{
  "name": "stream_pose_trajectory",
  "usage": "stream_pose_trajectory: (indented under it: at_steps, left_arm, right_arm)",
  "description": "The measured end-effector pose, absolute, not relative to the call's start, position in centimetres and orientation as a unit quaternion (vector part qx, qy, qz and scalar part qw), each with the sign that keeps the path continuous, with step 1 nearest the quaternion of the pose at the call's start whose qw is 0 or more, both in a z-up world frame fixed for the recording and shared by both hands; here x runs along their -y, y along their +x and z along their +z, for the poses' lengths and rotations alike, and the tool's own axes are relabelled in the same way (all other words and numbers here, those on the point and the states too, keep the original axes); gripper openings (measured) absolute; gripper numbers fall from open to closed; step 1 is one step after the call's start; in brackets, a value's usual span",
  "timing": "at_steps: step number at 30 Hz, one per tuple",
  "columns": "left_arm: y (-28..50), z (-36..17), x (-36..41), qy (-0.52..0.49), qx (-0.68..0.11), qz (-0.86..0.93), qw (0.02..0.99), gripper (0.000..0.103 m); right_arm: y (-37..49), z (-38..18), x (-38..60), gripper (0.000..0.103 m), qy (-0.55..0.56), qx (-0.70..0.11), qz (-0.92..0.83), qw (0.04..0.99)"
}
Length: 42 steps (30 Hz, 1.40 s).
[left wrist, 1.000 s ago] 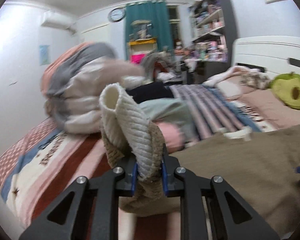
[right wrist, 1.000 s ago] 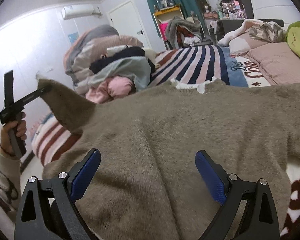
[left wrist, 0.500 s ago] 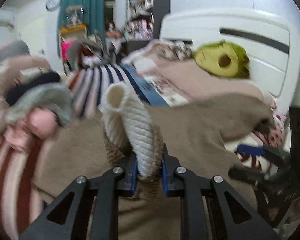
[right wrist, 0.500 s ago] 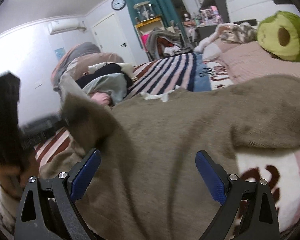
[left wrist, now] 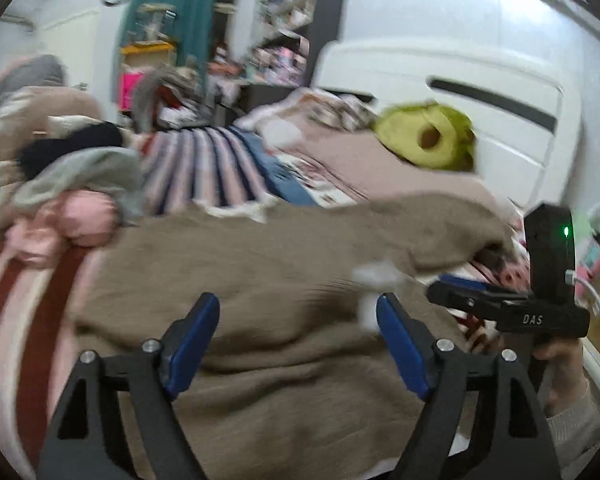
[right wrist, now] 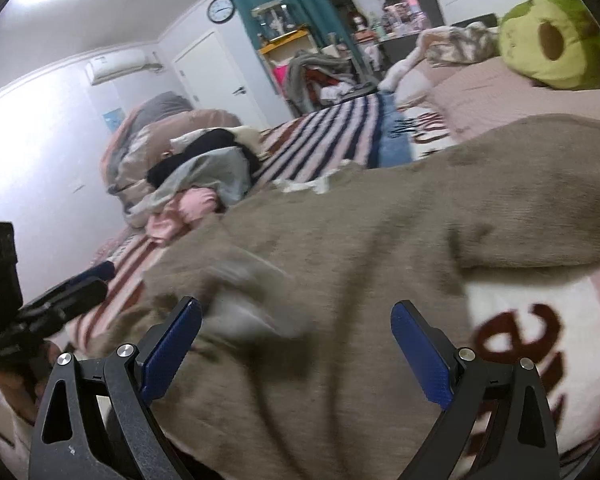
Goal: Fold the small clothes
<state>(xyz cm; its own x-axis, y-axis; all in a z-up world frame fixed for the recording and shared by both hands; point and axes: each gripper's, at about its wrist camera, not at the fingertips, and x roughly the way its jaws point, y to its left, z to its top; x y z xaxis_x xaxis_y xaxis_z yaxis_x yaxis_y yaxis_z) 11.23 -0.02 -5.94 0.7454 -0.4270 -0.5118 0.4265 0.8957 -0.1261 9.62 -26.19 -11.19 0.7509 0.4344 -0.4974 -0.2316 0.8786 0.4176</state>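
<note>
Left gripper [left wrist: 298, 346]: a second ago it pinched the sweater's cream ribbed cuff; now its blue pads stand apart and are opening further, with nothing between them.
Cuff [left wrist: 374, 280]: a pale blur just beyond the left gripper's right-hand pad, dropped onto the sweater's body.
What that means: the sleeve looks folded inward across the body, so one fold seems made; the other sleeve and the lengthwise folds appear still to do.
Right gripper [right wrist: 296, 344]: pads spread wide, holding nothing, as in the earlier views.
Left gripper pose: tilted downward over the lower middle of the sweater, having swung from the pile side toward the headboard side.
Right gripper pose: angled down over the sweater's near edge, low and close to the fabric.
Sweater [right wrist: 380, 240]: taupe, fuzzy, spread flat on the bed [right wrist: 512, 320], its other sleeve stretched toward the right.
Pile of clothes [left wrist: 80, 184]: beyond the sweater's left edge.
Avocado cushion [left wrist: 428, 140]: near the headboard, well apart.
</note>
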Motion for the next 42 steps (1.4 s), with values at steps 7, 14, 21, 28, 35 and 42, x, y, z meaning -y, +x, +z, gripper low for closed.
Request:
stream_pose_trajectory:
  at_steps: [7,14,21,28,35,42]
  left_arm:
    - [9.7,-6.0,-9.3,-0.021,-0.244,-0.089,0.966,0.086]
    - [9.6,-9.0,-12.7,-0.048,-0.261,-0.081,0.961,0.086]
    - [11.2,-10.8,-12.4,-0.07,-0.274,-0.102,0.954,0.086]
    - [10.4,-11.1,-11.4,-0.053,-0.285,-0.1,0.952,0.086]
    - [9.9,-10.7,-9.7,-0.049,-0.291,-0.125,0.947,0.086]
    - [9.7,-12.3,-9.3,0.005,-0.332,-0.077,0.94,0.086]
  right_arm:
    - [11.5,-11.0,21.2,0.095,0.108,-0.325,0.201,0.918]
    - [13.8,-12.8,19.5,0.093,0.05,-0.39,0.195,0.898]
    - [13.2,-15.1,20.3,0.042,0.064,-0.421,0.188,0.885]
    - [12.1,-10.5,22.1,0.002,-0.008,-0.344,0.147,0.927]
    - [10.8,-10.7,25.0,0.008,-0.046,-0.378,0.098,0.919]
    - [8.2,-10.8,23.1,0.052,-0.018,-0.351,0.222,0.91]
